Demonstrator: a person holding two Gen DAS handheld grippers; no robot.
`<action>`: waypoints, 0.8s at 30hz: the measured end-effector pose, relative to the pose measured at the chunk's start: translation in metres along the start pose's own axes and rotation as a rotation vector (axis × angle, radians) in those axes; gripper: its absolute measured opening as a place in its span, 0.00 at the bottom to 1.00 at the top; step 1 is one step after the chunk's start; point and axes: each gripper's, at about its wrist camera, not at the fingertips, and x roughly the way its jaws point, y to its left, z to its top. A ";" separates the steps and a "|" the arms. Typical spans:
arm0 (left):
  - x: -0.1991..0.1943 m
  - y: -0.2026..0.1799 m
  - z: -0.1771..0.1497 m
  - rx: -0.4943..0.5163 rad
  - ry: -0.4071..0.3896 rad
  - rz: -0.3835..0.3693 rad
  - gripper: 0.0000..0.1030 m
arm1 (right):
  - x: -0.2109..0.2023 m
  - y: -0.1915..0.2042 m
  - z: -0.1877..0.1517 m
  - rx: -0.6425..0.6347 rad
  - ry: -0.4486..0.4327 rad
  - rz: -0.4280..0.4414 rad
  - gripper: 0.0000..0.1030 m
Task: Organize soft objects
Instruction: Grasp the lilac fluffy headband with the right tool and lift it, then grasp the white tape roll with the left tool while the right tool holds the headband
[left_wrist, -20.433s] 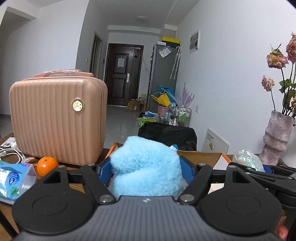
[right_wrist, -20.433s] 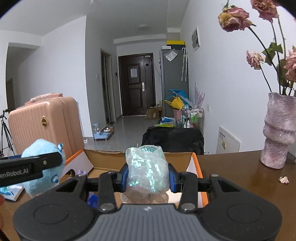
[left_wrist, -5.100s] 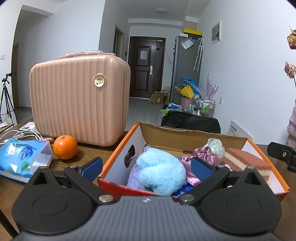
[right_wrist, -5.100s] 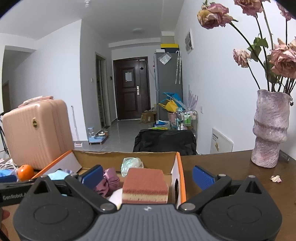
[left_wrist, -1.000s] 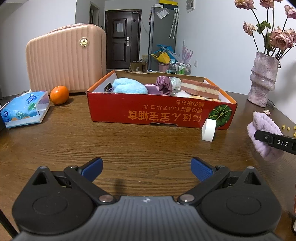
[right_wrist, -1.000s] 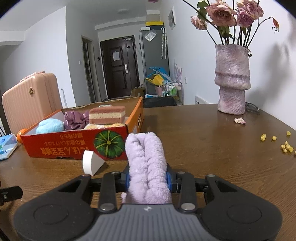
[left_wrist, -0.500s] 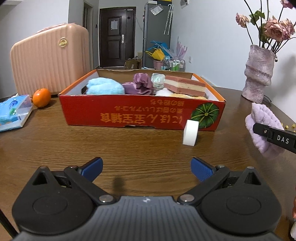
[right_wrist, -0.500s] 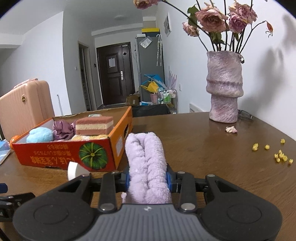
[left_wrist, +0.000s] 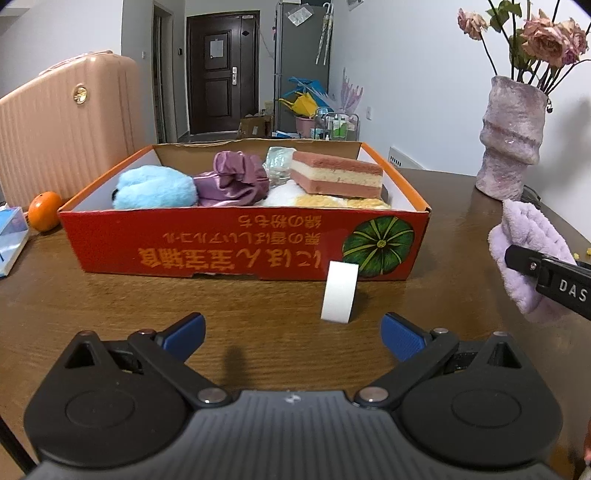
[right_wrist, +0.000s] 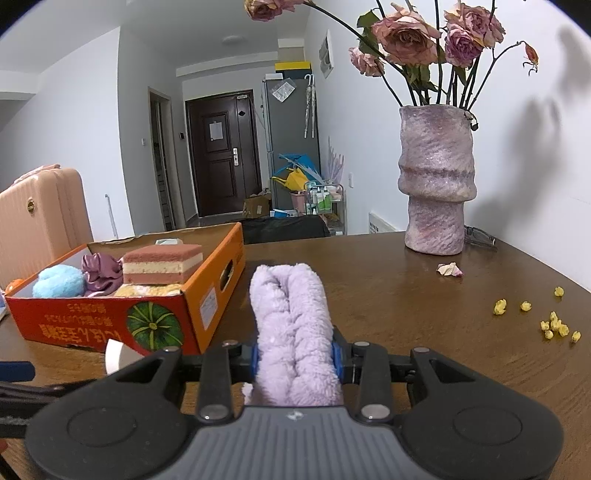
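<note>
Standing on the brown table (left_wrist: 110, 314) just in front of the red cardboard box (left_wrist: 243, 240) is a small white sponge (left_wrist: 340, 291), upright and directly ahead of the left gripper (left_wrist: 291, 336), whose blue-tipped fingers are spread wide with nothing between them. The box holds a fluffy blue toy (left_wrist: 155, 192), a bunched purple cloth (left_wrist: 232, 182), a crinkled clear bag (left_wrist: 279, 166) and a pink-and-cream layered sponge (left_wrist: 334, 177) lying over white and yellow soft pieces. Left of the box sit an orange (left_wrist: 44, 216), a tissue pack (left_wrist: 11, 243) and a pink suitcase (left_wrist: 70, 125). To the right, a purple vase (right_wrist: 436, 184) of dried roses stands near the wall, with one fallen petal (right_wrist: 448, 269) and yellow crumbs (right_wrist: 554, 325) scattered on the wood. The right gripper (right_wrist: 295, 360) is clamped on a folded lilac towel (right_wrist: 291, 325), held above the table just right of the box's near corner. Compared with half a second earlier, the left camera sits closer to the box and white sponge, both looming larger, and the towel remains pinched the same way; five seconds ago both grippers hovered at the box with fingers apart.
</note>
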 end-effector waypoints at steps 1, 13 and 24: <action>0.003 -0.002 0.002 0.002 0.003 0.003 1.00 | 0.002 -0.001 0.001 -0.001 0.001 0.000 0.32; 0.031 -0.016 0.017 0.021 0.016 0.006 1.00 | 0.017 -0.007 0.006 0.000 0.007 -0.015 0.33; 0.052 -0.022 0.026 0.069 0.036 0.007 0.83 | 0.022 -0.006 0.007 -0.005 0.019 -0.010 0.33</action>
